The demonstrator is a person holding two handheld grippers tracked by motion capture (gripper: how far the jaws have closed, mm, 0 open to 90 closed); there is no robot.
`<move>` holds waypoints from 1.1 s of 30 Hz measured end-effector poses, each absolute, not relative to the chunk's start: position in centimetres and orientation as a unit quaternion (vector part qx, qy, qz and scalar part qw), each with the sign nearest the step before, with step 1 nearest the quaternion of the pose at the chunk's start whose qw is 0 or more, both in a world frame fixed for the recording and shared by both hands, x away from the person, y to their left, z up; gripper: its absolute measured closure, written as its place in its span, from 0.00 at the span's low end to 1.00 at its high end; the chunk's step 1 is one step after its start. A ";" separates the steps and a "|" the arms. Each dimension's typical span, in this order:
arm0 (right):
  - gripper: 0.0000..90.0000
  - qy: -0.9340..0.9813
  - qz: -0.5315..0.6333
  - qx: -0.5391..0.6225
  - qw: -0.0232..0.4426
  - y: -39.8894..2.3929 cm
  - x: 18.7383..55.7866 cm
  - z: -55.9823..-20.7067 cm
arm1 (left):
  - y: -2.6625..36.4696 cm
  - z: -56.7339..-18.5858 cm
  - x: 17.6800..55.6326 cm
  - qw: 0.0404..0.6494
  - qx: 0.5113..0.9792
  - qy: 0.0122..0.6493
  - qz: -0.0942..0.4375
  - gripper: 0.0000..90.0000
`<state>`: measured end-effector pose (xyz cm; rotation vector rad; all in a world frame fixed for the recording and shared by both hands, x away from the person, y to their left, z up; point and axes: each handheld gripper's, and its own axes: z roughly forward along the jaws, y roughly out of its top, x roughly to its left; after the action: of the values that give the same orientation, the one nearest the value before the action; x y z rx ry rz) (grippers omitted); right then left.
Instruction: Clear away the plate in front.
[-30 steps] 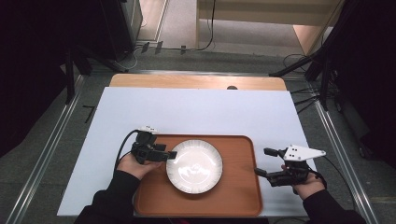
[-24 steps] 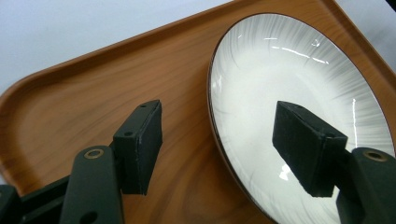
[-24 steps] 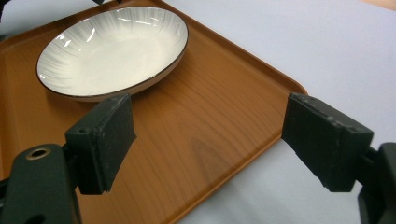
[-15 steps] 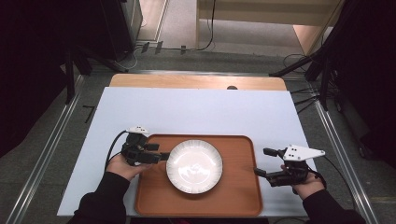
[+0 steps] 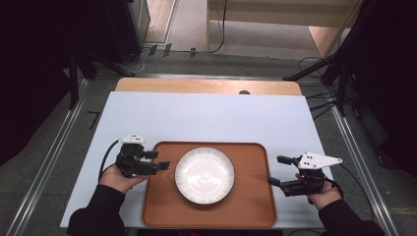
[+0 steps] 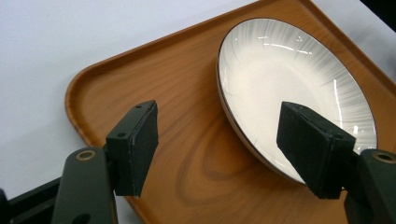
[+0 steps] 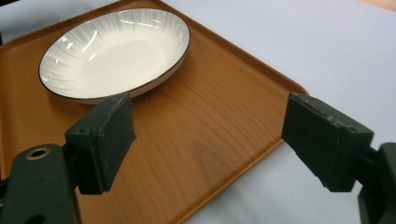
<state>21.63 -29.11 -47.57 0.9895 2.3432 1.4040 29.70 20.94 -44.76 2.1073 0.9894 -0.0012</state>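
Left gripper (image 5: 160,160) has backed off leftward from the plate (image 5: 204,175) since the earlier frames; its jaws have just been opening and now stand wide with nothing between them. Tray (image 5: 162,216) sits unmoved on the white table (image 5: 206,118), near edge, plate centred on it, empty. Right gripper (image 5: 279,170) parked off the tray's right rim, jaws wide, holding nothing. My read: plate placement done, left hand clearing; next is probably gripping the tray's edges.
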 end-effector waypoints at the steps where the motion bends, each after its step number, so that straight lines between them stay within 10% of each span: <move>1: 0.20 0.801 0.480 0.338 0.118 -29.1 21.6 -47.6 | 21.1 -44.7 29.6 0.395 0.832 0.389 0.003 0.33; 33: 0.20 0.801 0.481 0.336 0.120 -29.2 21.8 -47.5 | 27.5 -45.0 28.5 0.404 0.824 0.382 0.103 0.26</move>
<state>21.76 -29.16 -47.55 0.9806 2.3398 1.4063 28.46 27.46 -45.01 2.0818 0.9657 0.2610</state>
